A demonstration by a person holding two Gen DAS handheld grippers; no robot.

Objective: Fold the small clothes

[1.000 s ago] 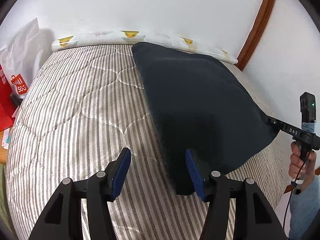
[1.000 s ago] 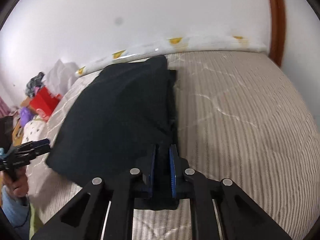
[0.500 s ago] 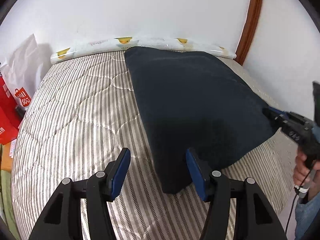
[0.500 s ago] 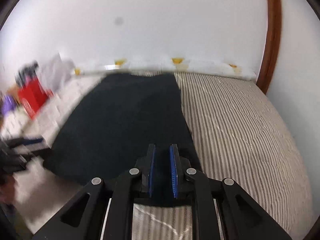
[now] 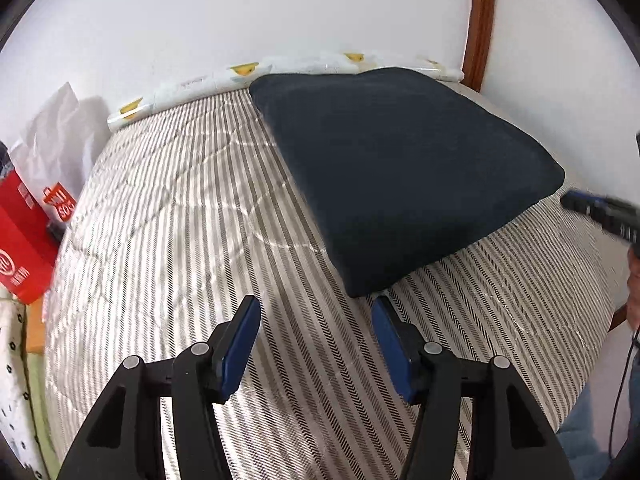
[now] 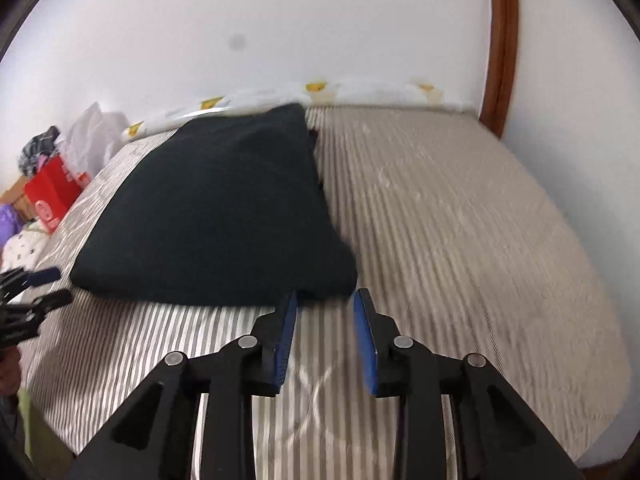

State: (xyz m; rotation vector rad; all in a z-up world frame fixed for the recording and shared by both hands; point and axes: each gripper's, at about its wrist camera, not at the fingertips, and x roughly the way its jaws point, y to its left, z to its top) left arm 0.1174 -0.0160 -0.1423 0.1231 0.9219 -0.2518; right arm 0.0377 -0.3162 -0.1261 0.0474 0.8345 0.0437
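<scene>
A dark navy garment [image 5: 400, 172] lies folded flat on the striped mattress [image 5: 180, 220]; it also shows in the right wrist view [image 6: 216, 212]. My left gripper [image 5: 316, 308] is open and empty, just short of the garment's near corner. My right gripper [image 6: 325, 300] is open and empty, its fingertips right at the garment's near right corner without holding it. The right gripper shows at the right edge of the left wrist view [image 5: 600, 212]; the left gripper shows at the left edge of the right wrist view [image 6: 36, 292].
A white rolled cover with yellow marks [image 5: 280, 72] lies along the wall at the mattress's far edge. A red box [image 5: 20, 240] and a white bag [image 5: 52, 140] stand left of the bed. A wooden door frame [image 6: 500, 40] is at the far right.
My right gripper has opened and let go of the garment, which now lies flat. Both grippers have drawn back from the garment's near edge.
</scene>
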